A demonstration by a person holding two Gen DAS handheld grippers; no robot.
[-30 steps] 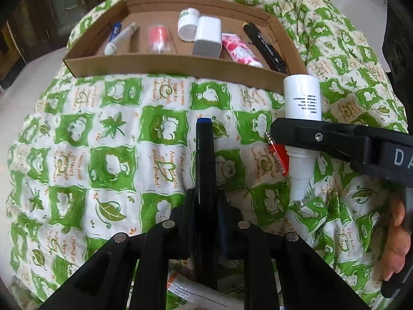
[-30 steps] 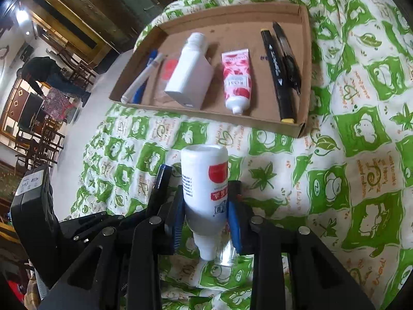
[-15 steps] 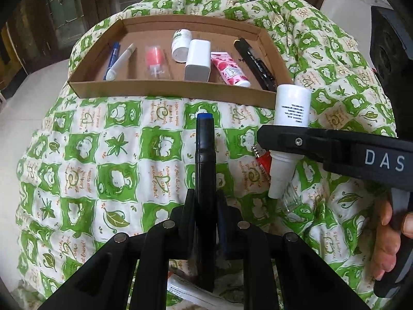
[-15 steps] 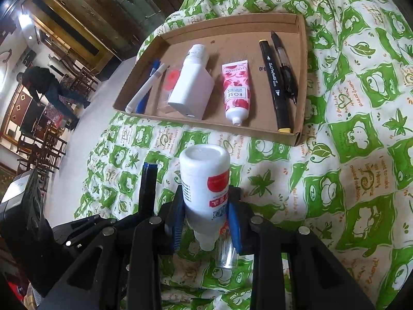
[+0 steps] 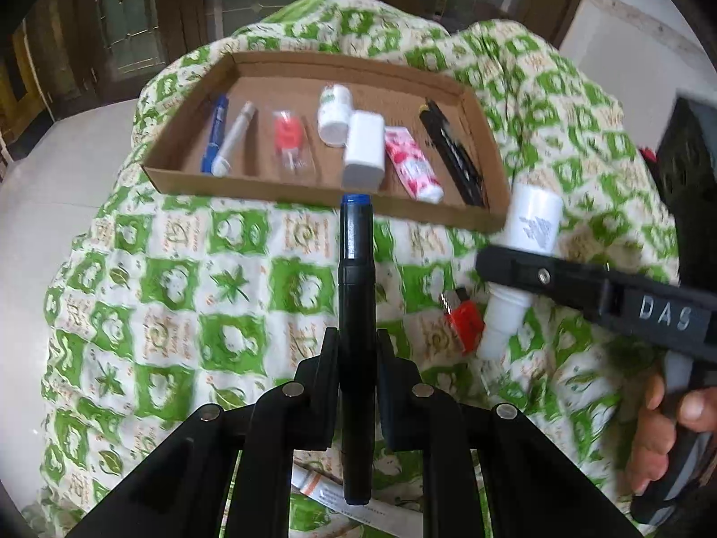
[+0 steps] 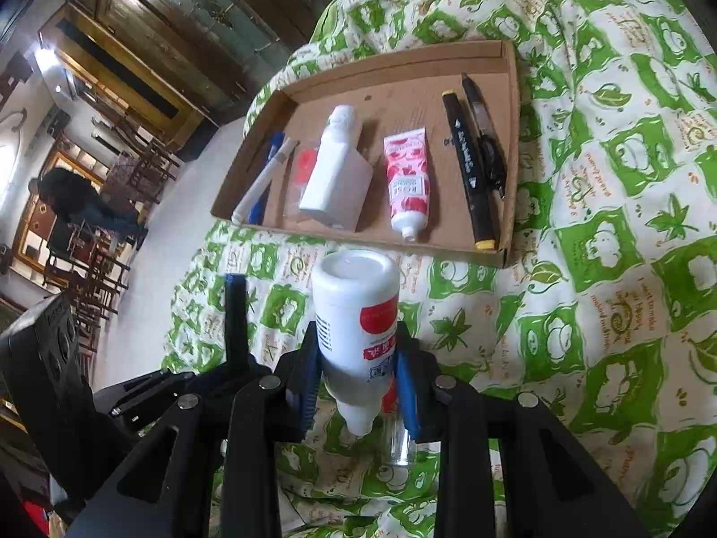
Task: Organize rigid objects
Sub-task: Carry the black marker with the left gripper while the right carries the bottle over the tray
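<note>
My left gripper (image 5: 356,358) is shut on a black marker (image 5: 356,269) with a blue end, held above the green-and-white cloth and pointing at the cardboard tray (image 5: 251,181). To its right, my right gripper (image 6: 358,372) is shut on a white bottle with a red label (image 6: 358,314), cap end down, a little short of the tray's front wall (image 6: 448,249). In the tray lie a blue pen (image 5: 216,134), a white pen (image 5: 235,136), a red-capped clear bottle (image 5: 289,139), a white bottle (image 6: 336,170), a pink tube (image 6: 405,179) and black markers (image 6: 470,166).
A small red item (image 5: 464,325) and a clear glass vial (image 6: 399,444) lie on the cloth under the held bottle. A paper packet (image 5: 322,488) lies below my left gripper. A person's hand (image 5: 658,426) grips the right handle. Dark wooden furniture stands behind the table.
My left gripper has risen with the marker, so the tray and cloth look smaller and farther off. The right gripper keeps its hold on the white bottle and has hardly shifted.
</note>
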